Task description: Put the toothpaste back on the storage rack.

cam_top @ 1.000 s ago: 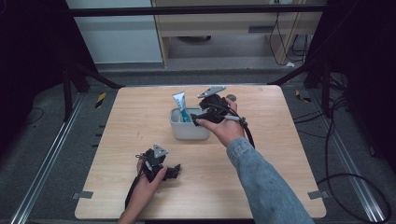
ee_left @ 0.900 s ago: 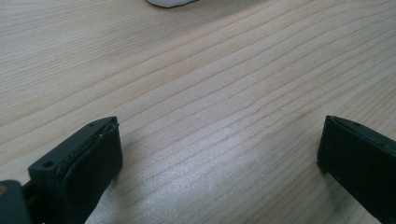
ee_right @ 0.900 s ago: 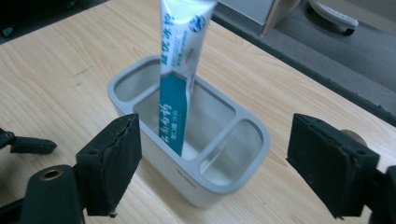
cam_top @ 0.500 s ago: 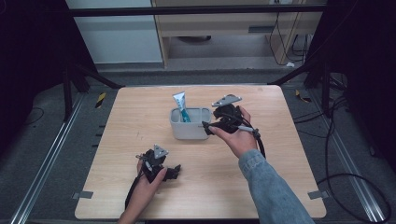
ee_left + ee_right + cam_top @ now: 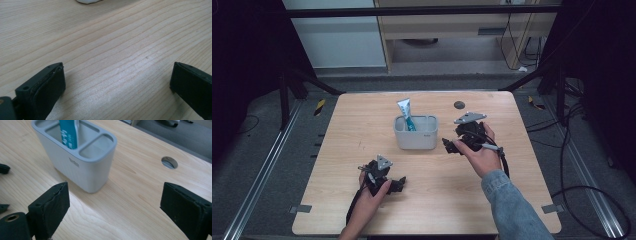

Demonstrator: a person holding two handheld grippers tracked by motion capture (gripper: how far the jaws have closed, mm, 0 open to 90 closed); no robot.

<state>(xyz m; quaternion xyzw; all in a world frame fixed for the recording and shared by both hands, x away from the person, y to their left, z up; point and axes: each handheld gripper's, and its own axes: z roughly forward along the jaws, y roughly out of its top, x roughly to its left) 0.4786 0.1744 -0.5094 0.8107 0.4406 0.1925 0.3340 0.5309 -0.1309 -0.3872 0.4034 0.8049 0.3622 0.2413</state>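
Observation:
A grey holder (image 5: 416,132) with several compartments stands mid-table. A teal and white toothpaste tube (image 5: 405,112) leans upright in its middle compartment, cap down. My right gripper (image 5: 451,146) hovers just right of the holder, apart from it, open with nothing between its jaws. In the right gripper view the holder (image 5: 82,167) and tube (image 5: 69,132) lie ahead and left of the wide gap of the right gripper (image 5: 113,195). My left gripper (image 5: 397,184) rests low near the table's front, open over bare wood; the left gripper (image 5: 117,72) holds nothing.
A round cable hole (image 5: 459,105) sits in the tabletop (image 5: 512,190) behind the right gripper and shows as the hole (image 5: 169,162) in the right gripper view. Dark floor, metal rails and cables surround the table. The holder's base (image 5: 87,1) shows at the left gripper view's top edge.
My right gripper has drawn back from the holder, to the right and toward the person, with the tube left standing inside. The left gripper has stayed put.

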